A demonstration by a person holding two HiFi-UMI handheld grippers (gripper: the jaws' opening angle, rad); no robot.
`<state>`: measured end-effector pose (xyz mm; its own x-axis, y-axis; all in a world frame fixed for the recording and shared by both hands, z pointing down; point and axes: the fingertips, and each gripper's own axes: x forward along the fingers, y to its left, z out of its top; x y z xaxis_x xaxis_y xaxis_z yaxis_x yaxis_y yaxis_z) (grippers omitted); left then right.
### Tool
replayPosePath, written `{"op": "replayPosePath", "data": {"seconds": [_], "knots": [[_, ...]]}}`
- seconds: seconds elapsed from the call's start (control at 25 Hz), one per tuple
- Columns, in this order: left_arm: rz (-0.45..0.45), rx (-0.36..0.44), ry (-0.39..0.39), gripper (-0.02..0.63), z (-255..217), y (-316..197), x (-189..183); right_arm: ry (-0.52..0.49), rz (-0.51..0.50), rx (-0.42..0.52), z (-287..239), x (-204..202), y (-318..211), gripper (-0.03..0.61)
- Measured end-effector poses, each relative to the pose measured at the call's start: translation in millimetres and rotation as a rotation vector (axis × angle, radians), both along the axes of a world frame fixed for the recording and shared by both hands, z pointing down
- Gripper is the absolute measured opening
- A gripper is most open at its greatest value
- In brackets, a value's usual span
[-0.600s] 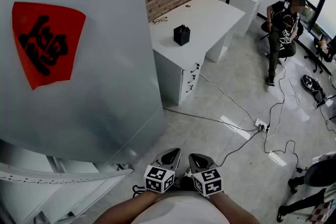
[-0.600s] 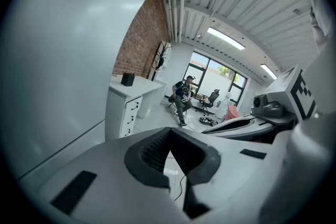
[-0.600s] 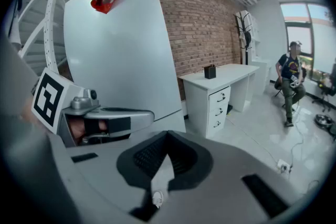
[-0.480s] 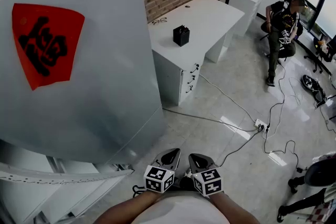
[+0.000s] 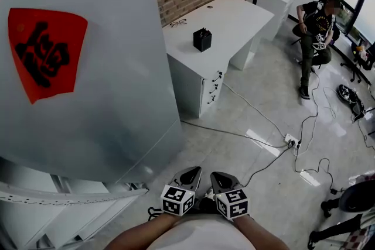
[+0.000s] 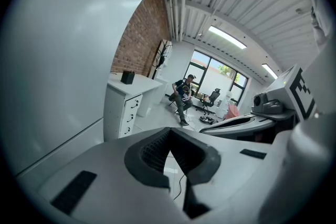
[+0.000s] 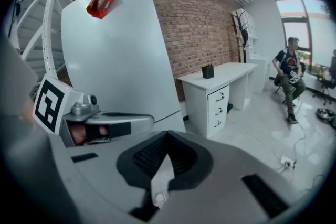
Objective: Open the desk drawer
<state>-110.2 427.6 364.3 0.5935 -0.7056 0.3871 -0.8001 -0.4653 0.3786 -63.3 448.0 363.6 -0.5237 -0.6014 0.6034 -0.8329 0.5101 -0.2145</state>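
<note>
A white desk [image 5: 225,14] stands against the brick wall, well ahead of me. Its drawer stack [image 5: 214,87], with three dark handles, faces the floor and all drawers look closed. The same drawers [image 6: 130,111] show in the left gripper view and, as drawers [image 7: 219,106], in the right gripper view. My left gripper [image 5: 186,175] and right gripper [image 5: 222,180] hover side by side close to my body, far from the desk. Both are shut with nothing in them: left gripper [image 6: 170,134], right gripper [image 7: 168,137].
A big grey cabinet [image 5: 99,85] with a red sticker fills the left. A black box [image 5: 203,39] and glasses [image 5: 178,23] lie on the desk. Cables and a power strip [image 5: 291,139] cross the floor. A person [image 5: 313,29] sits at the far right.
The head view has drifted slightly, so the red sticker sits a little further left. Both grippers stay where they were, still shut.
</note>
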Motion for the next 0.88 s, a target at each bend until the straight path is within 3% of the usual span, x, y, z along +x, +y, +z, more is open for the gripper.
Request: {"op": "replayPosePath", "data": {"seconds": [0.36,0.88], "knots": [[0.012,-0.037,-0.008,0.005,12.4,-14.2,25.7,-0.013,0.012,-0.029,9.1,25.1,-13.3,0.015],[0.019,-0.019,-0.052,0.005,11.7,-63.3,94.1,-0.070,-0.003,-0.038,15.3,88.0,-66.2,0.015]]}}
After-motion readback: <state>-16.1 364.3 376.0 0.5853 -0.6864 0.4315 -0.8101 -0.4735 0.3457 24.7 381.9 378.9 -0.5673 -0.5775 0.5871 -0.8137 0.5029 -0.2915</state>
